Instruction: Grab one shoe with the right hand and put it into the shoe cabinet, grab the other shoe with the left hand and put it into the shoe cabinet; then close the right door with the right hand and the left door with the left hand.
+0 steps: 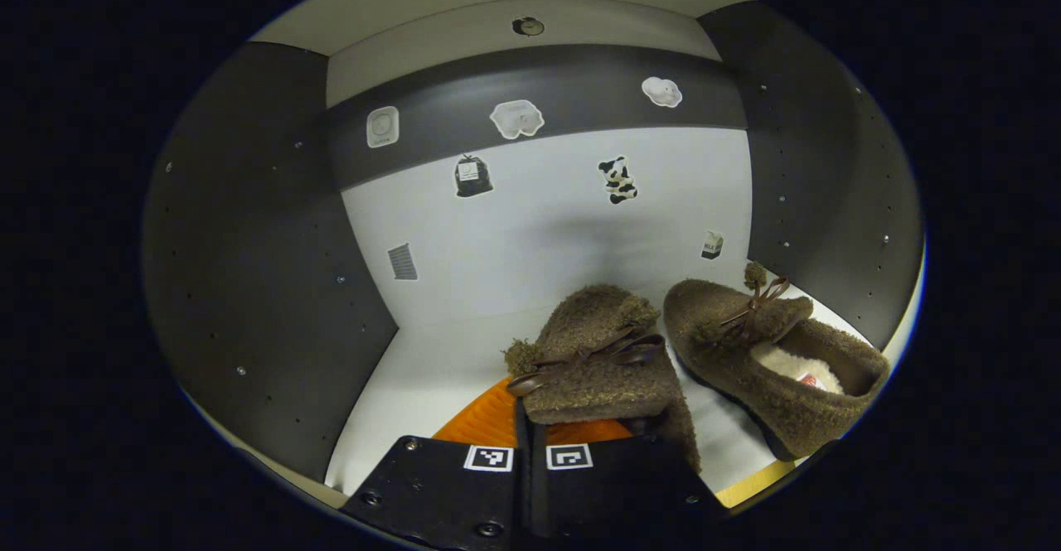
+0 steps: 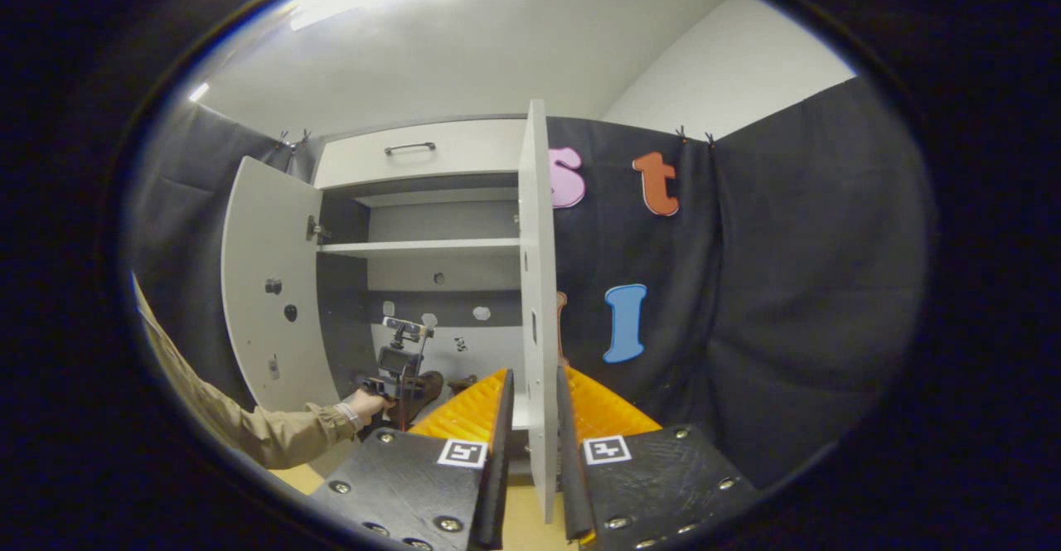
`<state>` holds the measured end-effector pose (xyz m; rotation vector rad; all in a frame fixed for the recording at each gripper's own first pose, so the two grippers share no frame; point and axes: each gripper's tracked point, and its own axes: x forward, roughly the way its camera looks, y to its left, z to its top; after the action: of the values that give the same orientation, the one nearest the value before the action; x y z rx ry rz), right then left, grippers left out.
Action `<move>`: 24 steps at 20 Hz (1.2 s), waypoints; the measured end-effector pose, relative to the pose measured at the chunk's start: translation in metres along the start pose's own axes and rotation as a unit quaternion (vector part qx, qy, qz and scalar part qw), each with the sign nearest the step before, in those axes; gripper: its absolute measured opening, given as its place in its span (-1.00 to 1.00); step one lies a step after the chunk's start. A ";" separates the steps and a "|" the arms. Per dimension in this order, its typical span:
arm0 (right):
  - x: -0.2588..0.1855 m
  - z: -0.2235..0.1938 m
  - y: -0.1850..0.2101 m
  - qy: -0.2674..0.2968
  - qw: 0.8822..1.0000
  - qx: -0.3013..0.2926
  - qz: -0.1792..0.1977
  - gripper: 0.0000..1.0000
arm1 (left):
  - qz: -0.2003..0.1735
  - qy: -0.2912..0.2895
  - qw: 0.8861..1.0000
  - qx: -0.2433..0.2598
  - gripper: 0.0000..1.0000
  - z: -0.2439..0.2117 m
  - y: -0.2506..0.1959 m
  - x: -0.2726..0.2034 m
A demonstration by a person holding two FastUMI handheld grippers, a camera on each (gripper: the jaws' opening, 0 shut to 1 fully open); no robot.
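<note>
In the left gripper view, my left gripper (image 1: 524,408) is inside the shoe cabinet (image 1: 464,352), shut on the rim of a brown fuzzy shoe (image 1: 593,344) with a bow. The shoe's toe points at the back wall. The other brown shoe (image 1: 771,360) lies on the cabinet floor just to its right, showing its pale lining. In the right gripper view, my right gripper (image 2: 533,373) stands open and holds nothing. It faces the edge of the open right door (image 2: 537,244), which shows in the gap between its fingers. The left door (image 2: 265,286) is swung wide open. A hand (image 2: 365,406) holds the left gripper (image 2: 398,360) at the bottom compartment.
Dark side walls (image 1: 249,286) close in the compartment, and stickers dot its white back wall (image 1: 539,236). A shelf (image 2: 414,246) spans the cabinet above, with a handled drawer (image 2: 410,149) on top. A tan sleeve (image 2: 249,431) reaches in from the left over a wooden floor (image 2: 518,526).
</note>
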<state>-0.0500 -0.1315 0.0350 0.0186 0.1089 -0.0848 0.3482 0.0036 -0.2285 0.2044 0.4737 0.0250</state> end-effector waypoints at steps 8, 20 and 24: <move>0.011 -0.016 -0.024 0.012 1.000 0.003 -0.016 -0.44 | -0.010 -0.003 1.000 0.018 -0.70 0.005 -0.006 0.004; 0.055 -0.042 -0.072 0.046 0.996 0.021 0.079 -0.45 | 0.044 -0.026 0.998 -0.021 0.80 0.017 0.031 -0.071; 0.066 -0.052 -0.080 0.055 0.991 0.012 0.122 -0.44 | 0.057 -0.043 0.996 -0.044 0.80 0.026 0.039 -0.132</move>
<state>0.0030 -0.2157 -0.0255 0.0615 0.2151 0.1606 0.2437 0.0272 -0.1390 0.1449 0.3743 0.1482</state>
